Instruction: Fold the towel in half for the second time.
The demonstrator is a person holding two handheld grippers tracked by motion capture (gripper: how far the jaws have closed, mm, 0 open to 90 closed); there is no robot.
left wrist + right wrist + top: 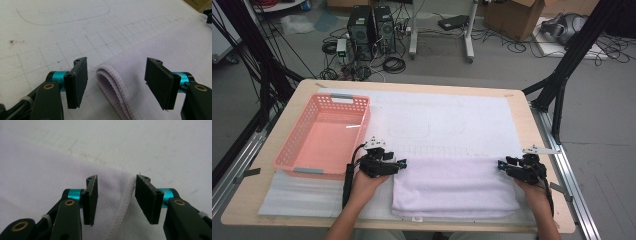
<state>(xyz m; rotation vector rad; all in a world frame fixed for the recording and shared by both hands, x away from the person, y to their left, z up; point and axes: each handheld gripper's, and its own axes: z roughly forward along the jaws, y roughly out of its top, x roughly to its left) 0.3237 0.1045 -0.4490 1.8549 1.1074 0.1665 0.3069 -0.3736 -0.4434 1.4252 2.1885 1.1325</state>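
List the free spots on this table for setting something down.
The white mat is bare between the pink basket and the table's right edge, beyond the folded towel. The basket is empty too. The near edge is crowded: towel, both tools.

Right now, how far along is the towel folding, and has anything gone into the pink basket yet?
Done: the towel lies folded at least once; doubled layers show at its corner in the left gripper view. In hand: nothing is gripped; the left tool and right tool stand open, each straddling a far corner. Left, probably: further folds, then the empty pink basket.
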